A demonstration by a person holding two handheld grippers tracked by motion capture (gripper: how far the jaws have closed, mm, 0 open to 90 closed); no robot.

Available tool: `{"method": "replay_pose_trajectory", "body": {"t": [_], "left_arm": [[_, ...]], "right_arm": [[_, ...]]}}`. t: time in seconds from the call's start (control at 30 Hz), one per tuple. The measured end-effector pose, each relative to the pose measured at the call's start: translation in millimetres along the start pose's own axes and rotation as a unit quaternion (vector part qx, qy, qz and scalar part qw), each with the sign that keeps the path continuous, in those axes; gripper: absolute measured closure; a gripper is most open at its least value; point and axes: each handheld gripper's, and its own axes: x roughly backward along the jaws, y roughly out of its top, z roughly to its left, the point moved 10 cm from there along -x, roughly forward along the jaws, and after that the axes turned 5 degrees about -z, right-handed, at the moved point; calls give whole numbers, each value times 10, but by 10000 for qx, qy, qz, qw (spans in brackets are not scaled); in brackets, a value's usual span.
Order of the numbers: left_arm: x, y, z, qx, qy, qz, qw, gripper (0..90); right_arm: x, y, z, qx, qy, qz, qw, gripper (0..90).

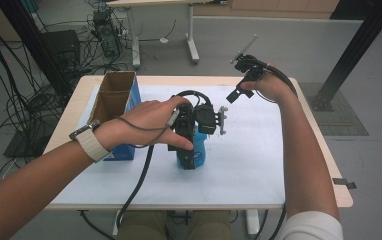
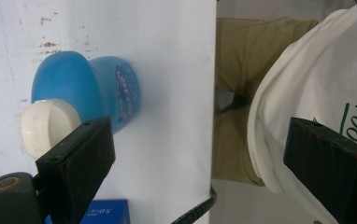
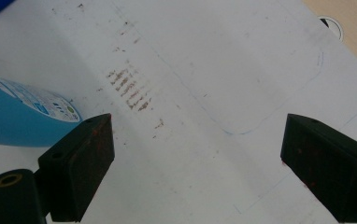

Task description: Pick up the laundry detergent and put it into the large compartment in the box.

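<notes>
The blue bottle (image 1: 197, 152) is stood on the white table (image 1: 249, 160), right under the left gripper (image 1: 189, 131), beside one wide-open jaw. The right gripper (image 1: 244, 75) is held far away, jaws spread too.

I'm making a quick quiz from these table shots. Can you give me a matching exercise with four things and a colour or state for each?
Things:
1. bottle
2. bottle cap
3. cardboard box
4. left claw

Colour or state:
A. white
B. open at the top
C. blue
D. jaws wide apart, nothing between them

Pairs: 1-C, 2-A, 3-B, 4-D
</notes>
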Motion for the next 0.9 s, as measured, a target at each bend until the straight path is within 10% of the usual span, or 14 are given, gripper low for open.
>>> {"method": "replay_pose_trajectory", "body": {"t": [0.9], "left_arm": [[140, -39, -1, 25, 92, -114, 9999, 98]], "right_arm": [[38, -33, -10, -85, -32, -92, 9999, 95]]}}
